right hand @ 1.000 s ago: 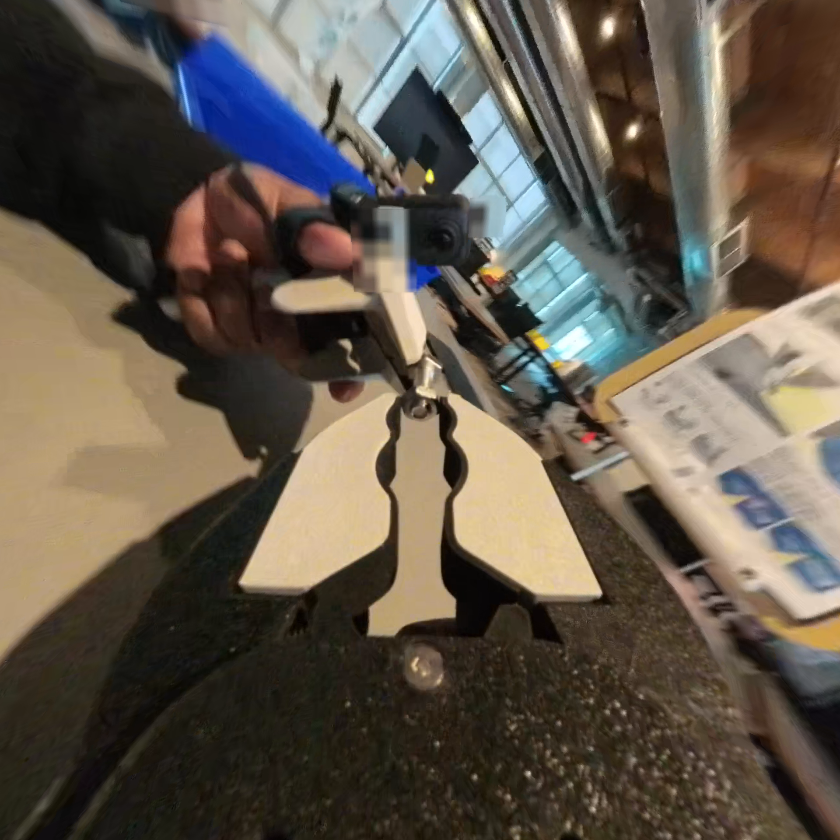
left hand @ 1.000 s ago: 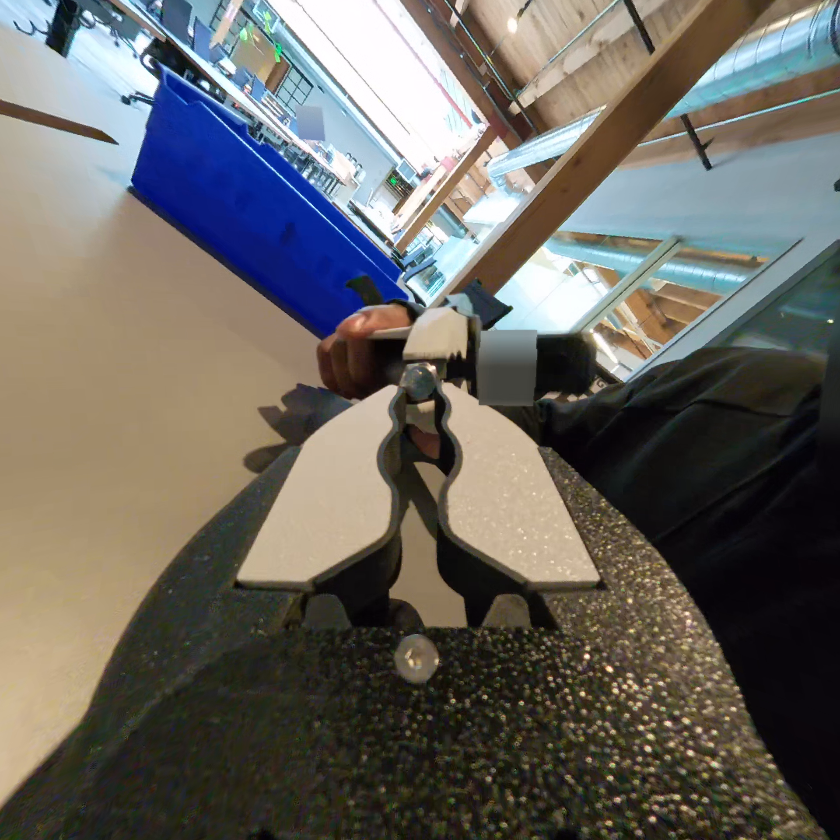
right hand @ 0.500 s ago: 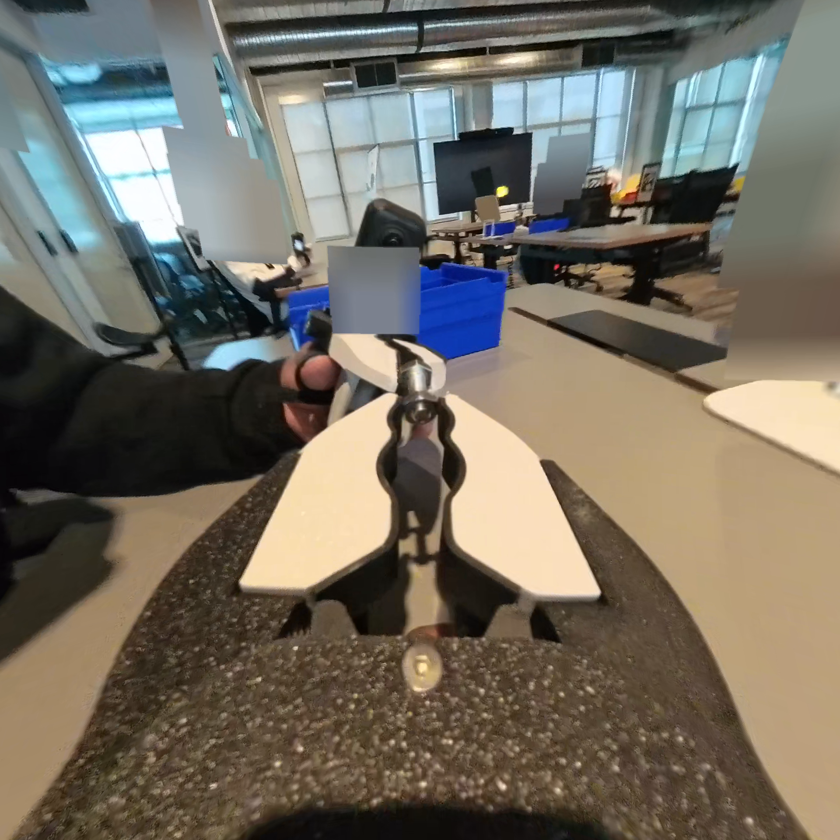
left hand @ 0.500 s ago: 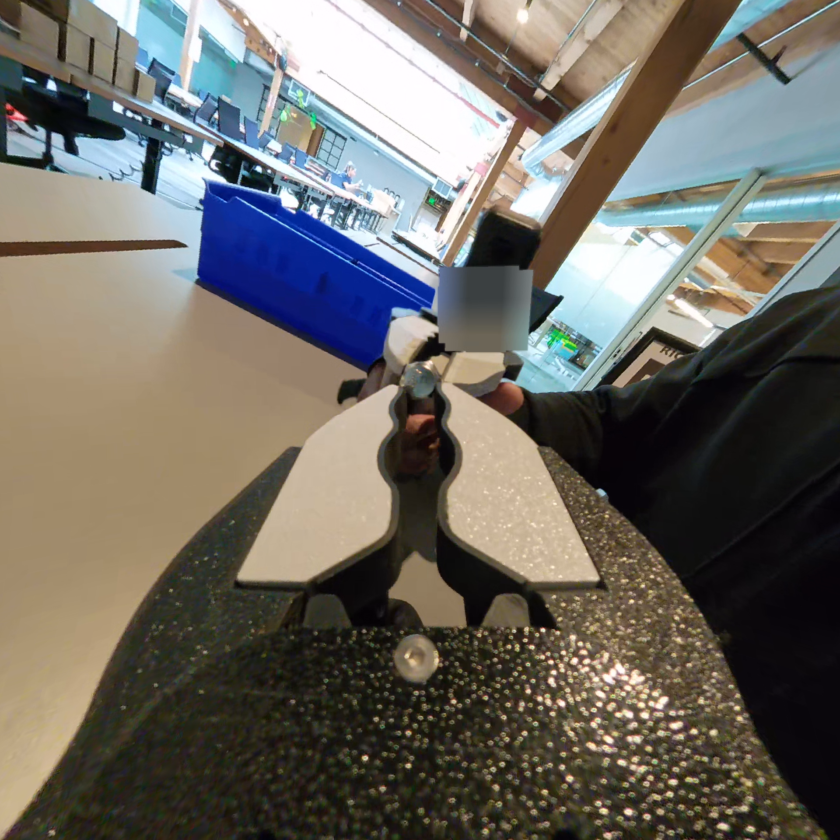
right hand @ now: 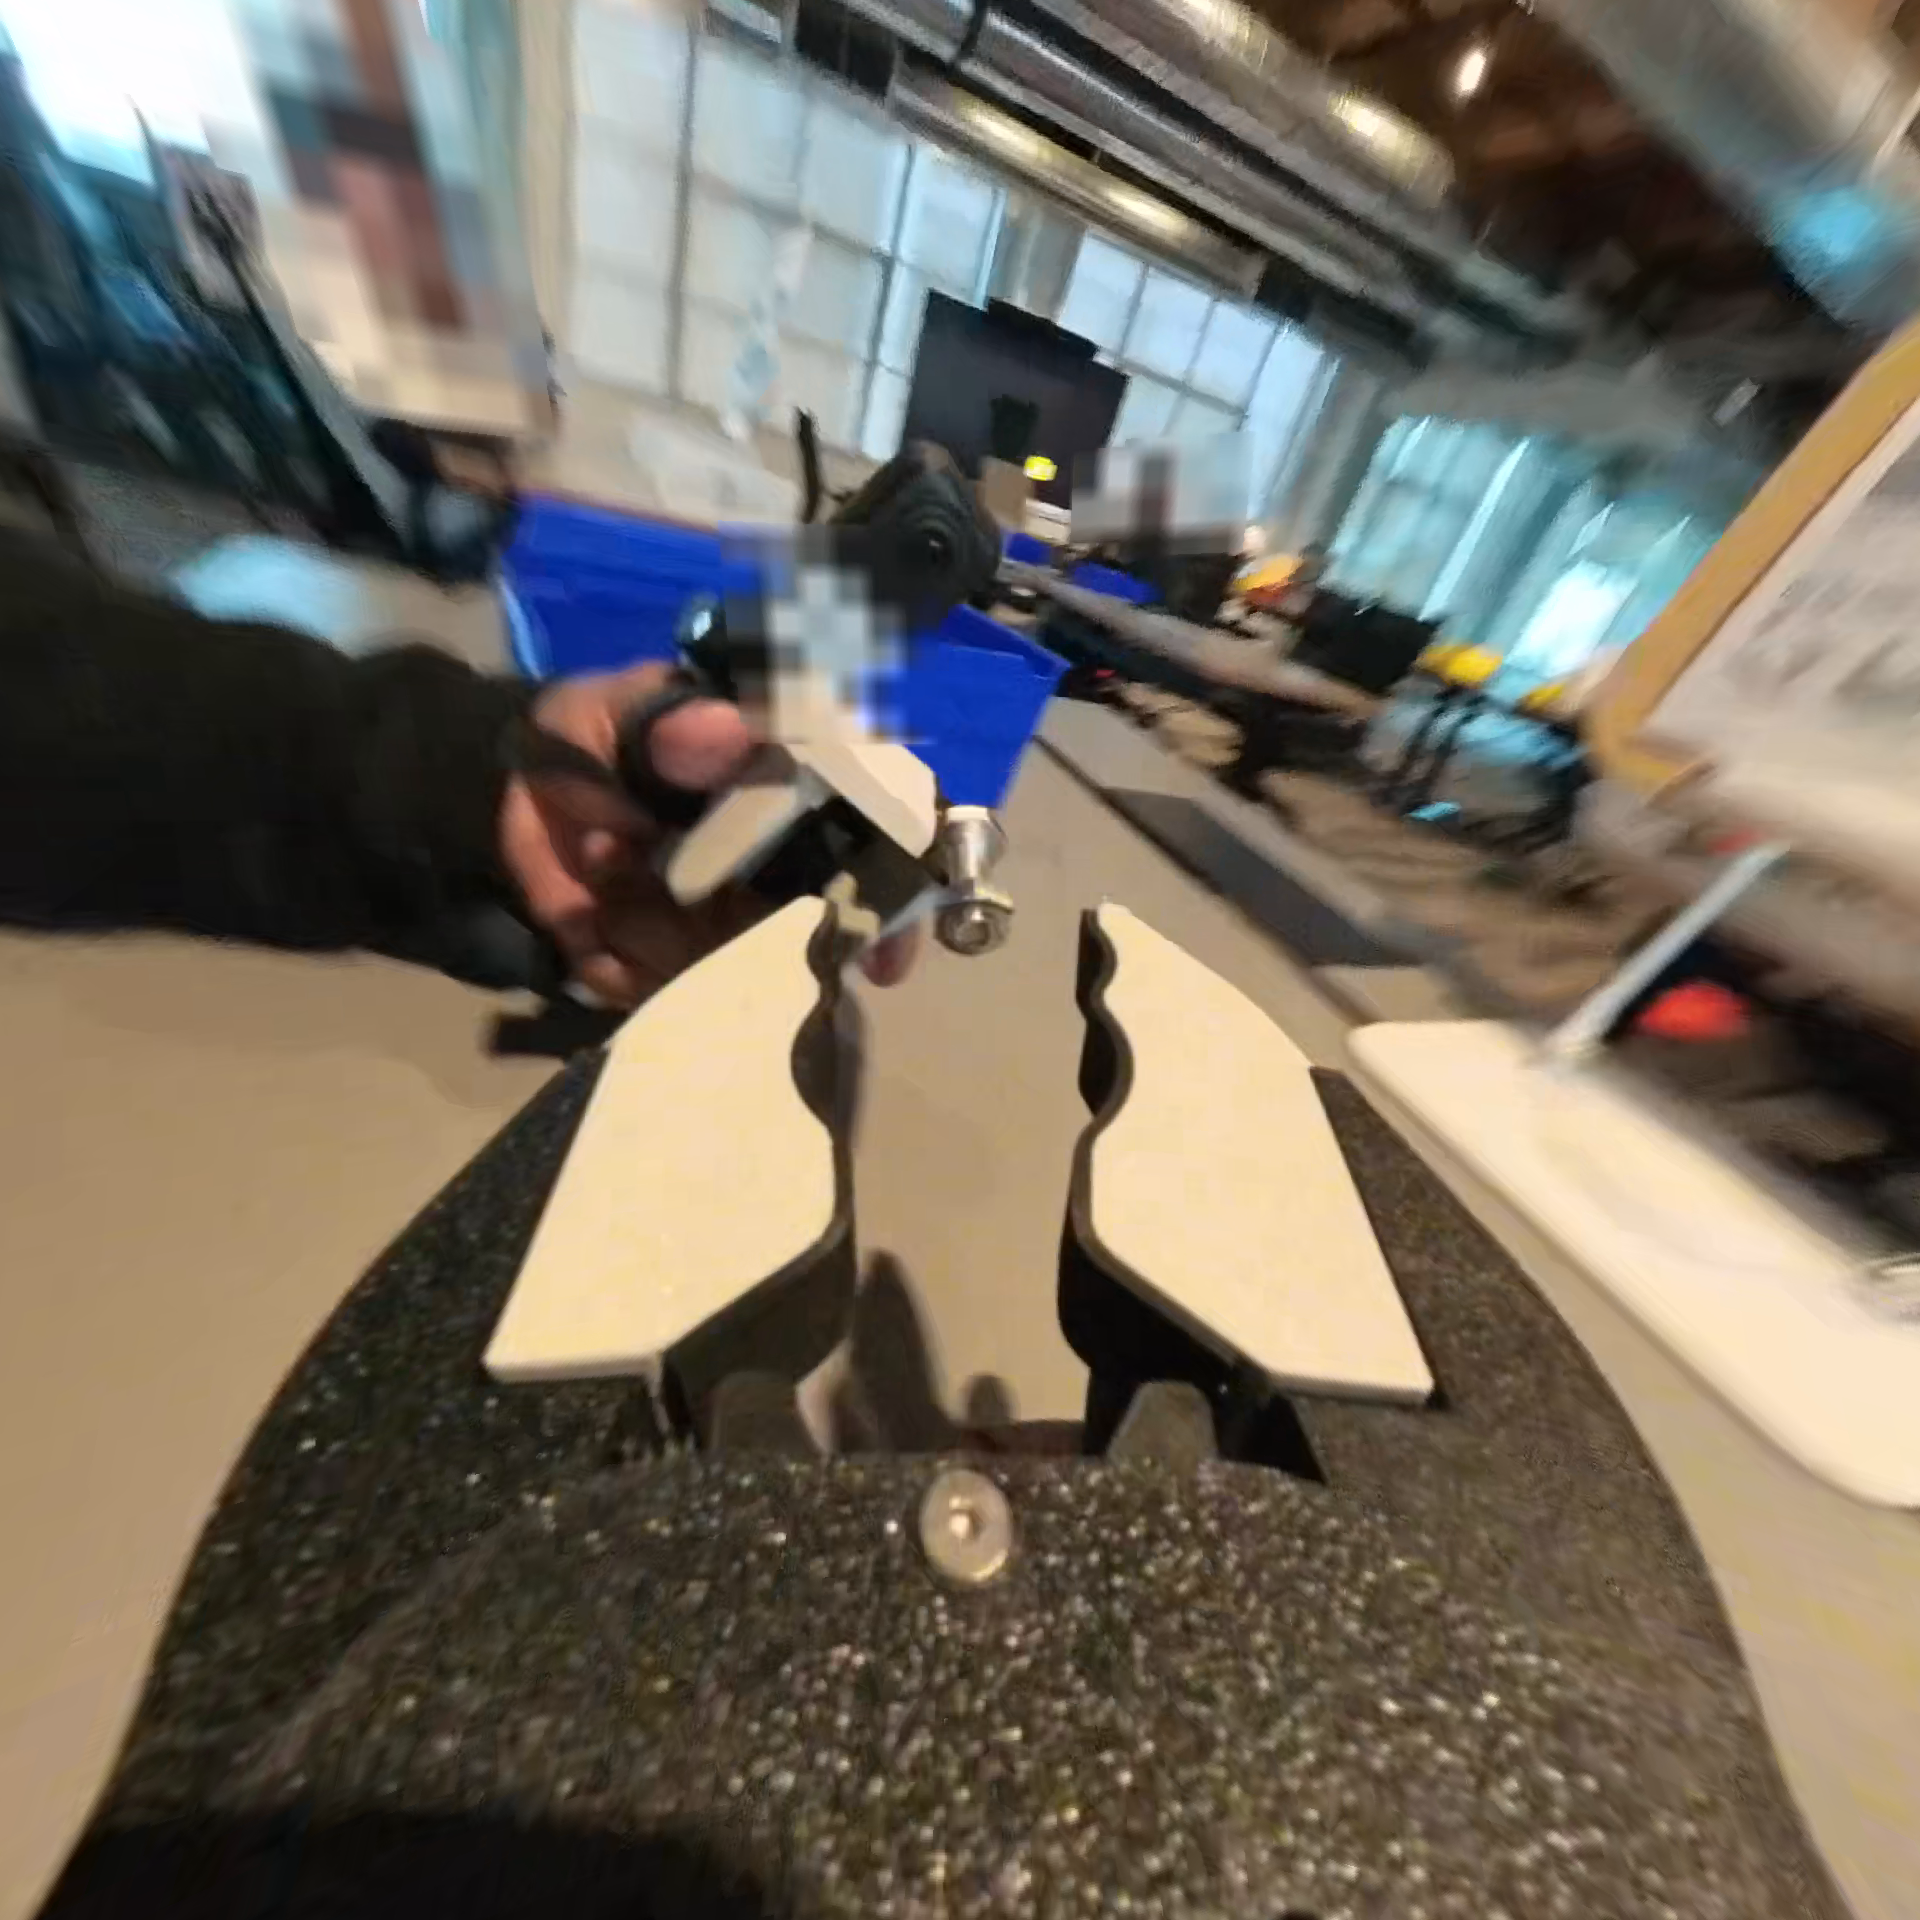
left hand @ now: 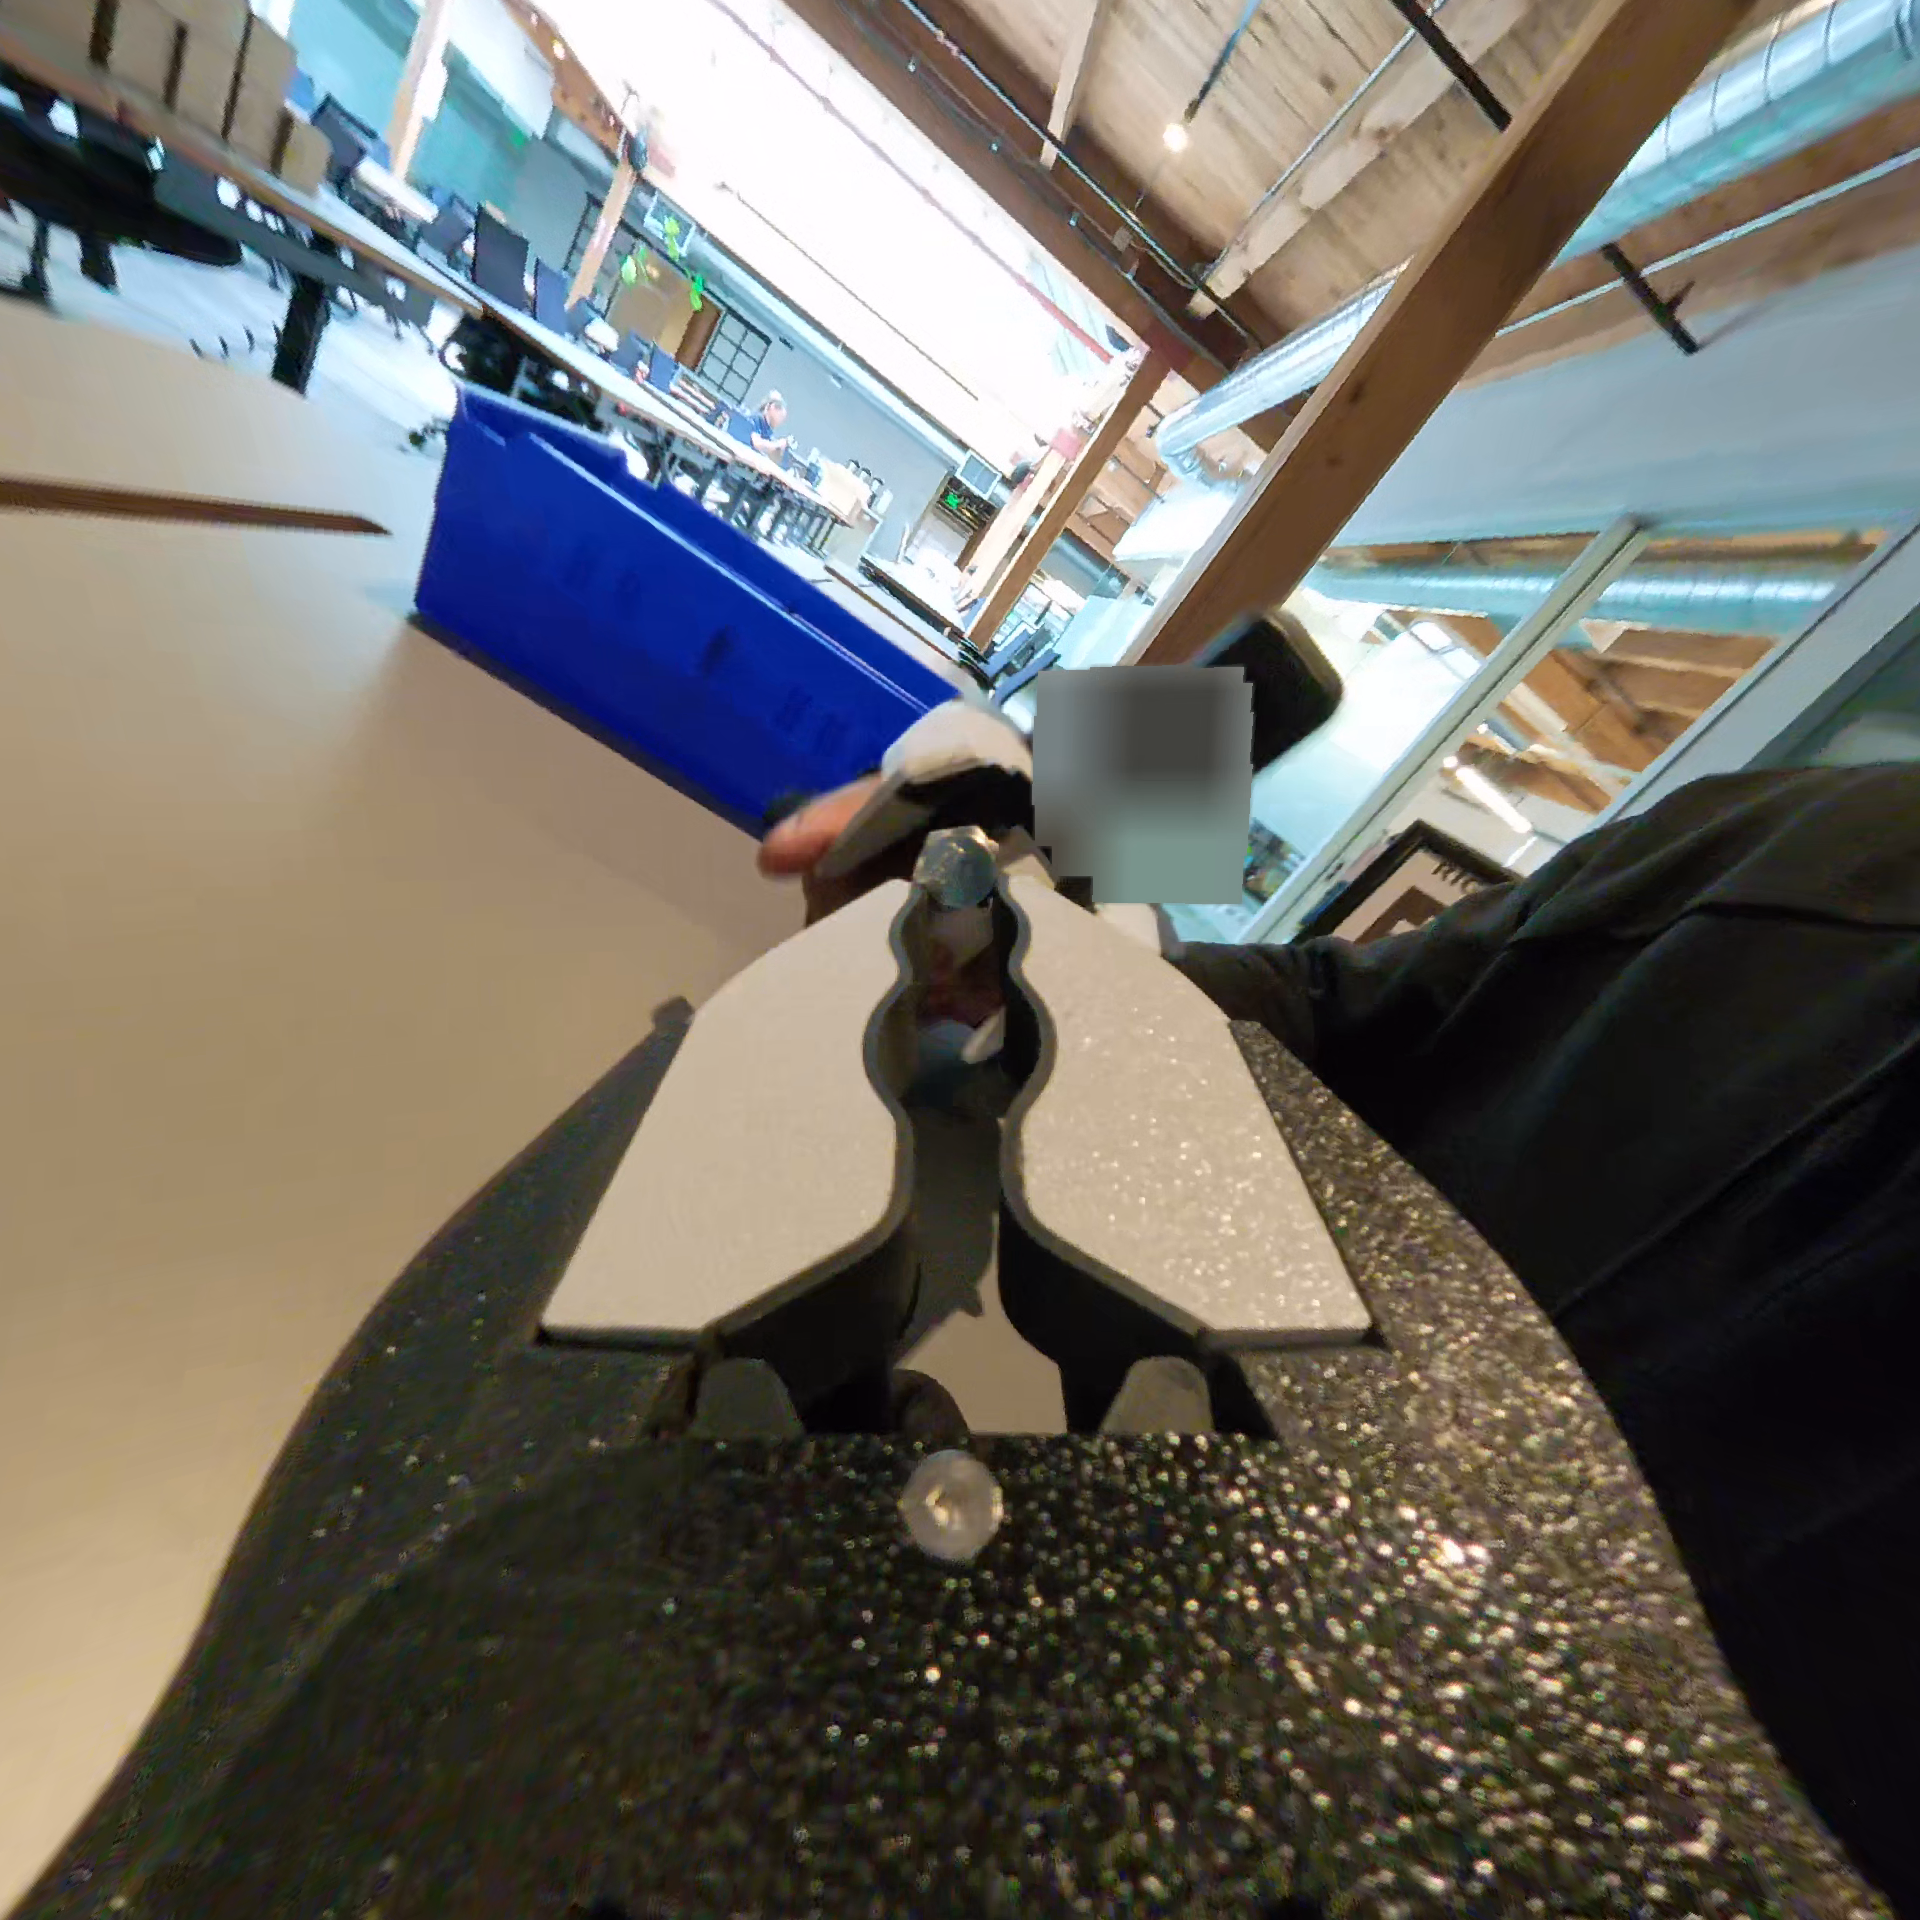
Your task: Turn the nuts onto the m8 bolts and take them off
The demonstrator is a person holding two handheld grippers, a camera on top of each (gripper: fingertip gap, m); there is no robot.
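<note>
My left gripper (left hand: 956, 906) is shut on the head end of a silver M8 bolt (left hand: 954, 878), held above the beige table (left hand: 260, 935). In the right wrist view the bolt (right hand: 966, 842) sticks out of the left gripper's fingers (right hand: 883, 784) toward the camera. A flanged nut (right hand: 975, 923) sits on its near end. My right gripper (right hand: 961, 920) is open, with its jaws spread either side of the nut and not touching it. A finger (left hand: 940, 743) of the right gripper shows just beyond the bolt in the left wrist view.
A blue bin (left hand: 644, 623) stands on the table behind the grippers and also shows in the right wrist view (right hand: 966, 686). A white tray (right hand: 1610, 1195) lies at the right. A person's hand (right hand: 582, 831) and dark sleeve (left hand: 1662, 1039) hold the grippers. Both grippers' tips are close together, under 4 cm apart.
My right gripper was shut on the nut and has opened and let go of it. The left gripper stays shut on the bolt. Both views have rolled.
</note>
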